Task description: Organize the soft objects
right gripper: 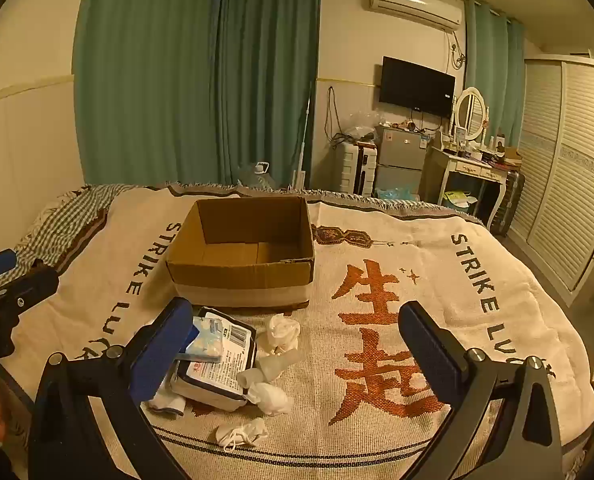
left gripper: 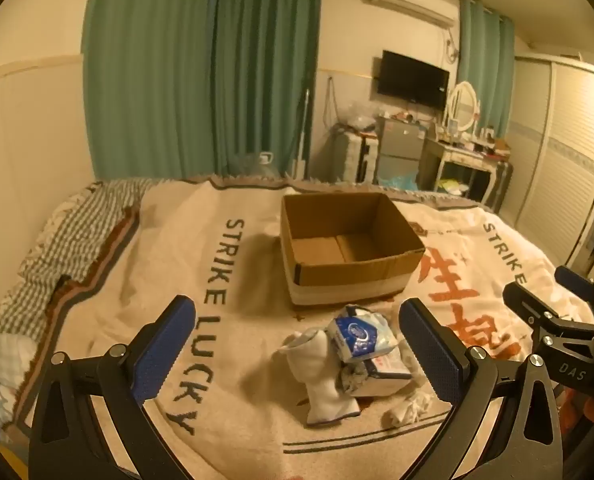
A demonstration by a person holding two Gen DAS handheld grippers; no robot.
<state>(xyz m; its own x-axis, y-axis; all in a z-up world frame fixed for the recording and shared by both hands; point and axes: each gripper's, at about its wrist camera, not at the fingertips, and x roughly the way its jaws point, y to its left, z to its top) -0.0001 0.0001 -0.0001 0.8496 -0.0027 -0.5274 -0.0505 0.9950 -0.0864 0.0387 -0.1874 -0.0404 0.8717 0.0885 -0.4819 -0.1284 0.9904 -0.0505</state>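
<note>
Only right view shows face mask (right gripper: 243,434); left shows sock (left gripper: 325,376).

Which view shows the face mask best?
Right wrist. The face mask lies unobstructed with its ear loops visible, nearest the camera in front of the tissue pack. The left wrist view shows it only as a blurred white lump beside that gripper's right finger.

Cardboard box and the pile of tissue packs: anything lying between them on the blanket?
Nothing. In the left wrist view only bare blanket separates the cardboard box from the tissue packs. The right wrist view agrees.
</note>
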